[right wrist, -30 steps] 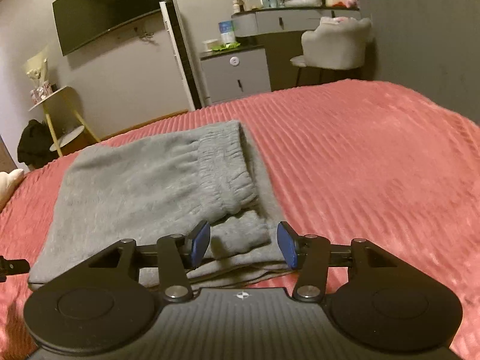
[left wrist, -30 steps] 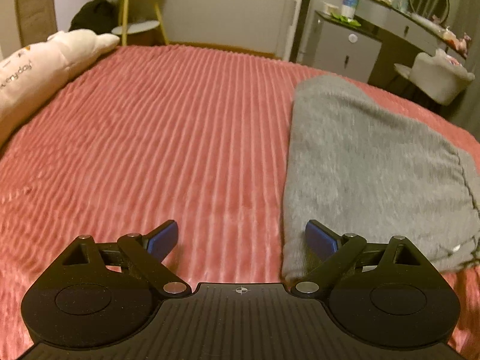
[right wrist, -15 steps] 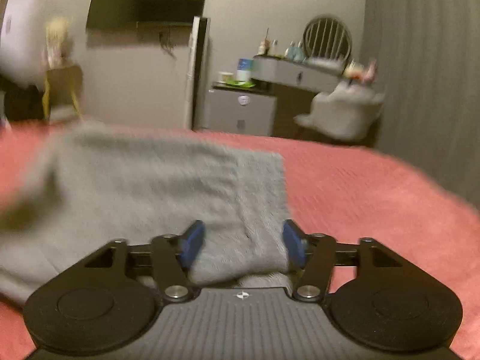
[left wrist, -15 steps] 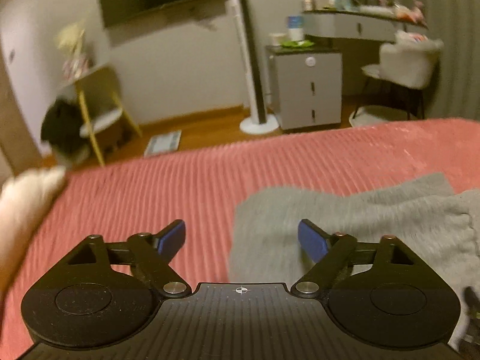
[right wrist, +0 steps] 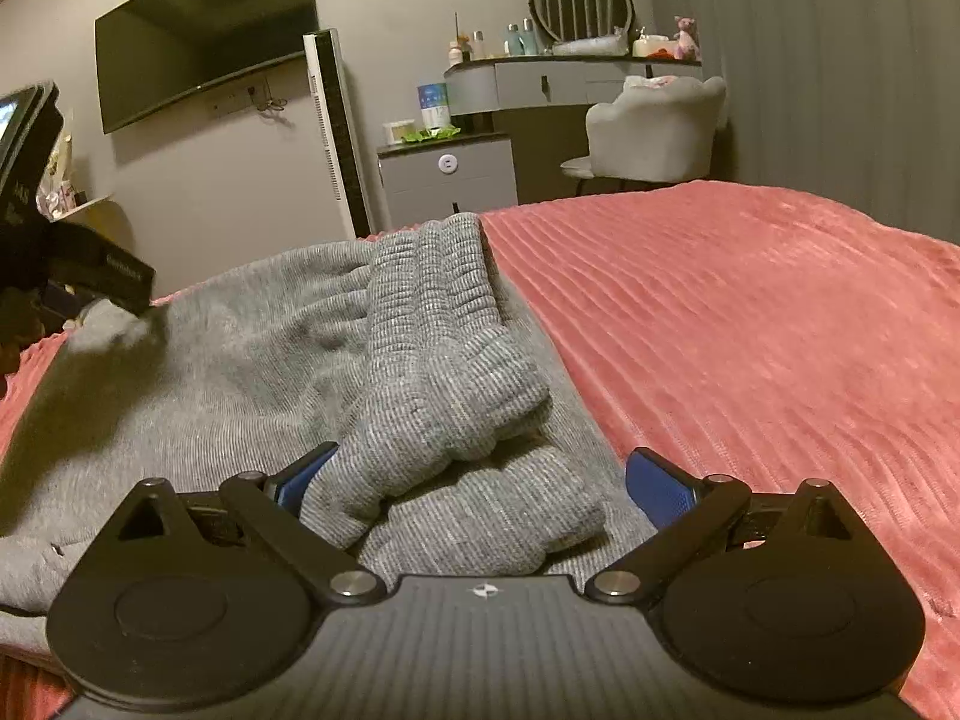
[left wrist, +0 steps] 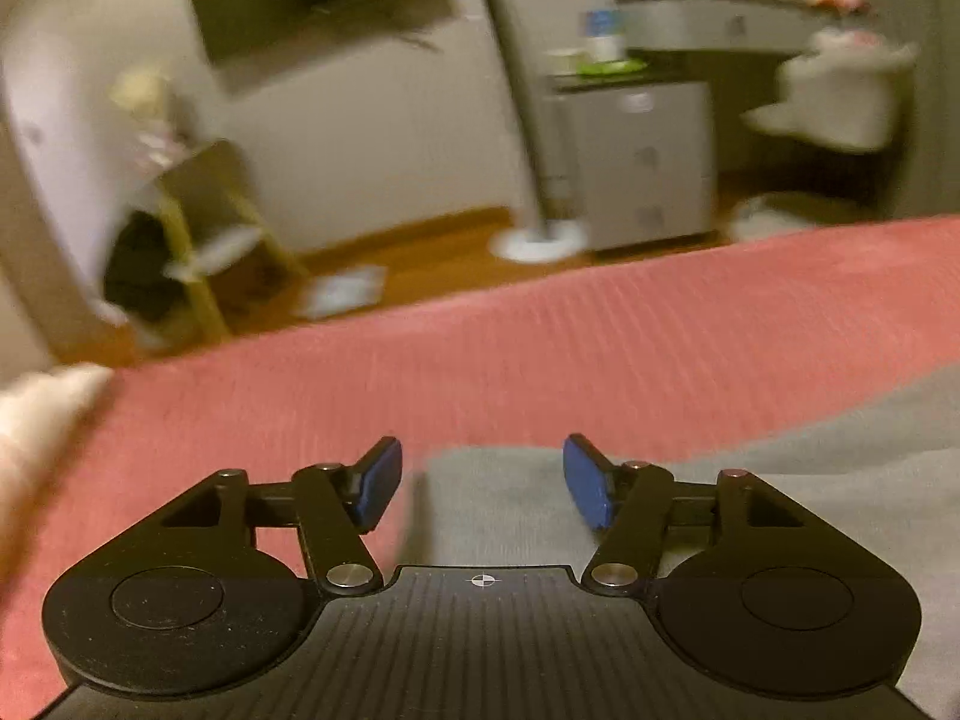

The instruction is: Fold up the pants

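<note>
Grey knit pants (right wrist: 252,360) lie folded on the pink ribbed bedspread (right wrist: 750,330). Their ribbed waistband end (right wrist: 456,420) bunches up between the blue pads of my right gripper (right wrist: 480,480), which is open wide around it without clamping. In the left wrist view, my left gripper (left wrist: 483,480) is open low over a corner of the grey pants (left wrist: 498,498), with the bedspread (left wrist: 540,348) beyond. The left gripper's body also shows in the right wrist view at far left (right wrist: 36,228).
A cream pillow (left wrist: 36,414) lies at the left bed edge. Beyond the bed stand a grey cabinet (right wrist: 450,180), a vanity with a white chair (right wrist: 654,126), a tower fan (right wrist: 336,132) and a wall TV (right wrist: 204,72).
Both grippers have swung and dropped lower over the pants. My right gripper has opened wider around the waistband end. My left gripper now sits over the pants' corner, its jaws somewhat narrower.
</note>
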A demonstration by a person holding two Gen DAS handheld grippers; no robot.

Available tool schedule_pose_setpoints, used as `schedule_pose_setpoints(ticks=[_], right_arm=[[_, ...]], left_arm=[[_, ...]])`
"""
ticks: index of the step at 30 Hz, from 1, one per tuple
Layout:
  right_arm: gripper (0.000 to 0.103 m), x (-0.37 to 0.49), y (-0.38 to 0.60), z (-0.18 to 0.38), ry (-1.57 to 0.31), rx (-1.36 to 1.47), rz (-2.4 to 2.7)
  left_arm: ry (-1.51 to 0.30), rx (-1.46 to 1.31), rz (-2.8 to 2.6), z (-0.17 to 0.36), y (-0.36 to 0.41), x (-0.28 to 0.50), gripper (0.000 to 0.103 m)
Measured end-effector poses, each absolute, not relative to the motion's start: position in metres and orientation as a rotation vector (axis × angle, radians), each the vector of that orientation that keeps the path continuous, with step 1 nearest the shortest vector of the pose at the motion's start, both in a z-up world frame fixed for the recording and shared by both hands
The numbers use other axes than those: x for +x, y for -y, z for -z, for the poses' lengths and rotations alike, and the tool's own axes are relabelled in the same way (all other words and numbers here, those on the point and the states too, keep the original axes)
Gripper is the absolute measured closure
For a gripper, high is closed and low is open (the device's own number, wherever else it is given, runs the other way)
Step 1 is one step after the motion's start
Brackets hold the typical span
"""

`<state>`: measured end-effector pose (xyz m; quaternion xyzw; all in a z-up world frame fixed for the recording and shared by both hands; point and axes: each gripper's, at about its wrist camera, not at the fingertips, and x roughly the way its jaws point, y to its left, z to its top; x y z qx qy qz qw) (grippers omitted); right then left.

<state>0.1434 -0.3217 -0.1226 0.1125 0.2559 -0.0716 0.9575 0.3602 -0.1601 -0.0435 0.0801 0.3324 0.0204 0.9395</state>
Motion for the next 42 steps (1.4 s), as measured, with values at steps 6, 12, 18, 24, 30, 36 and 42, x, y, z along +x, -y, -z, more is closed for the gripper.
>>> schedule_pose_setpoints(ticks=[6,12,18,24,30,36,42], right_arm=[[0.004,0.146,0.322,0.123,-0.521,0.231,0.153],[0.004,0.146,0.324,0.125,-0.508,0.232,0.145],[0.004,0.146,0.327,0.127,-0.503,0.241,0.139],[0.004,0.149,0.328,0.127,-0.508,0.239,0.143],[0.004,0.149,0.325,0.125,-0.511,0.23,0.15],[0.004,0.147,0.323,0.127,-0.504,0.23,0.149],[0.004,0.147,0.326,0.127,-0.504,0.24,0.144]], left_arm=[[-0.736,0.248,0.148,0.056,0.184,0.348,0.037],[-0.647,0.396,-0.103,0.081,0.194,0.377,0.041],[-0.59,0.285,-0.057,0.058,0.152,0.328,0.04],[-0.666,0.268,0.022,0.061,0.132,0.277,0.032],[-0.642,0.299,-0.028,0.086,0.138,0.295,0.019],[-0.58,0.308,-0.098,0.077,0.139,0.314,0.015],[-0.635,0.146,-0.091,0.059,0.108,0.281,0.019]])
